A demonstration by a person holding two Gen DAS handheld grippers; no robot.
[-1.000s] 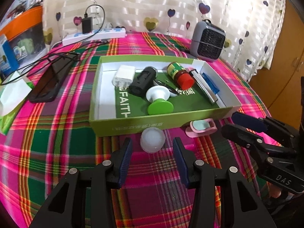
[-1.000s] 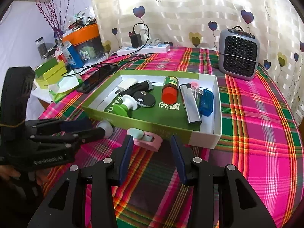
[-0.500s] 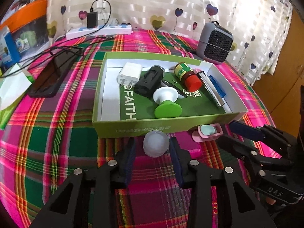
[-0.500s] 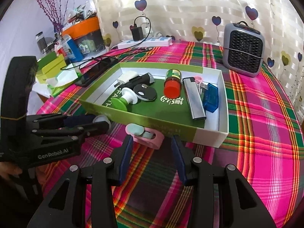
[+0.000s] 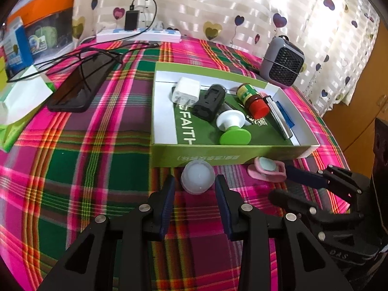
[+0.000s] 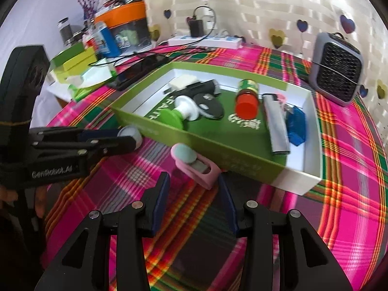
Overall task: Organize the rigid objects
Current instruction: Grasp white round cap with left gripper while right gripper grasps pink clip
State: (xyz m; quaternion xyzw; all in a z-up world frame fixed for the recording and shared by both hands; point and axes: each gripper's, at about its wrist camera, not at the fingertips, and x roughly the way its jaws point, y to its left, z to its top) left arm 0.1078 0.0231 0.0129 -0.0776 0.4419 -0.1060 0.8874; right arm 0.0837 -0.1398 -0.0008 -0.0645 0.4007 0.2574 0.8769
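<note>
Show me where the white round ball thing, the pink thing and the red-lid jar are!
white ball (image 5: 197, 179), left wrist view, middle of its top.
pink thing (image 6: 194, 167), right wrist view, its upper face.
red-lid jar (image 5: 253, 98), left wrist view, its side.

Black disc (image 6: 209, 105) mostly hidden behind stand (image 5: 231, 127).

Daylight glows through the far heart-print curtain (image 5: 242, 7), blowing out highlights; fisheye bending darkens every corner, and motion blur softens the right wrist view.
</note>
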